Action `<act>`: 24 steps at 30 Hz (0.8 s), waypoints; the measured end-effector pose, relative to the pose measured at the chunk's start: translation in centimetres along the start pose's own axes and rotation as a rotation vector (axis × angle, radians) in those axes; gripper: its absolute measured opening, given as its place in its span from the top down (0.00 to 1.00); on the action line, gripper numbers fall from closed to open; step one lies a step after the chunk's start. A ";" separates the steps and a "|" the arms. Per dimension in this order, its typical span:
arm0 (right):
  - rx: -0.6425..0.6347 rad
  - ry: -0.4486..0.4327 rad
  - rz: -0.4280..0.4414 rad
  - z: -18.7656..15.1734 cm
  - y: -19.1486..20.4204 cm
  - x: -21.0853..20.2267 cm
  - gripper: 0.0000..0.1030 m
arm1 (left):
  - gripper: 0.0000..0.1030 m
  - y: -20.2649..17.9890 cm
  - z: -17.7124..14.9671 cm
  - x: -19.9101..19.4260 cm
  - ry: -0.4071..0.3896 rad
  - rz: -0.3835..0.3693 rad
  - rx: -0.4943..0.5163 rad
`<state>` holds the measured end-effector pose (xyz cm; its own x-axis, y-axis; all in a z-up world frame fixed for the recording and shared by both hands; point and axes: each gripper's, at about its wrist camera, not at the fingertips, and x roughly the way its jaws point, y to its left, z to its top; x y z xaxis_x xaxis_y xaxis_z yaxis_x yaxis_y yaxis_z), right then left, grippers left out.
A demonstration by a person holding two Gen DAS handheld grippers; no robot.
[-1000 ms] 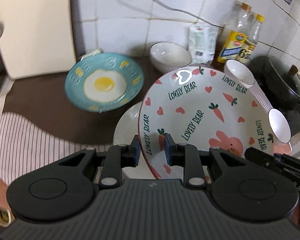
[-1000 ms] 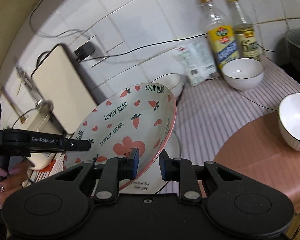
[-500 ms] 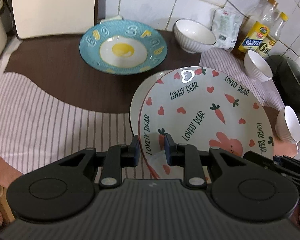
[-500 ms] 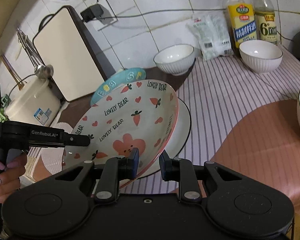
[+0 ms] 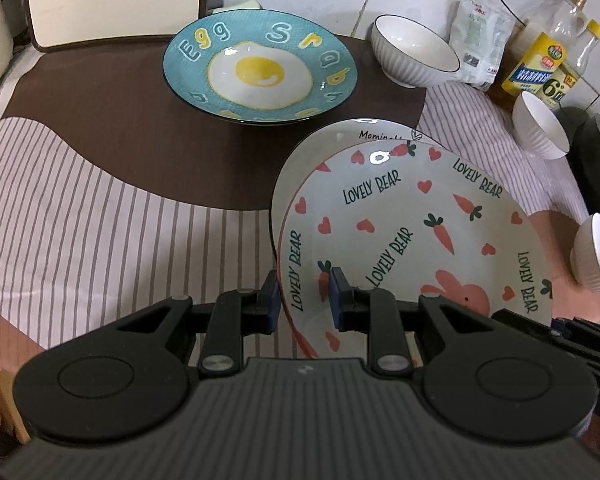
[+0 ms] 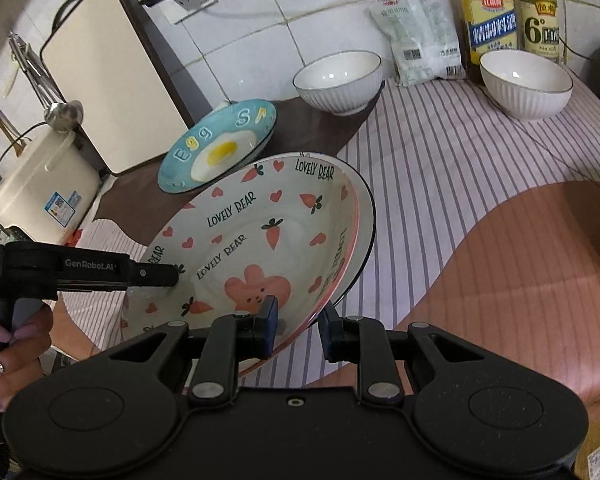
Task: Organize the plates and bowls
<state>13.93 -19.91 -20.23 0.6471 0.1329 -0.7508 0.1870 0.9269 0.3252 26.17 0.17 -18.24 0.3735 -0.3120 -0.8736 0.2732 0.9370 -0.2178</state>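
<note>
Gripping carrot plate [image 5: 412, 216] by opposite rims, left gripper [image 5: 303, 300] and right gripper [image 6: 298, 326] jaws pinching it, for level stacking onto white plate [image 5: 324, 140] near bench's front edge

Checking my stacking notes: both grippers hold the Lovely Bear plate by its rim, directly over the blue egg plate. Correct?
Not quite. Both the left gripper and right gripper do hold the Lovely Bear plate by its rim, but it sits over a white plate, as the left wrist view shows. The blue egg plate lies apart, nearer the wall.
</note>
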 end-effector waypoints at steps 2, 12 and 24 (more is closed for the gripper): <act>-0.010 0.016 -0.022 0.2 0.5 -0.1 0.74 | 0.78 -0.1 0.0 0.1 0.004 0.004 0.005; -0.019 0.081 -0.058 2.2 0.8 1.5 0.74 | 0.78 0.4 0.6 0.9 0.044 0.026 -0.039; -0.186 0.090 -0.179 2.9 2.3 2.9 0.67 | 0.78 0.3 0.5 2.1 0.062 0.032 -0.096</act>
<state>18.36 -18.44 -19.99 0.5459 -0.0156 -0.8377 0.1476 0.9860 0.0778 27.45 -0.30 -19.88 0.3242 -0.2737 -0.9055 0.1750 0.9581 -0.2269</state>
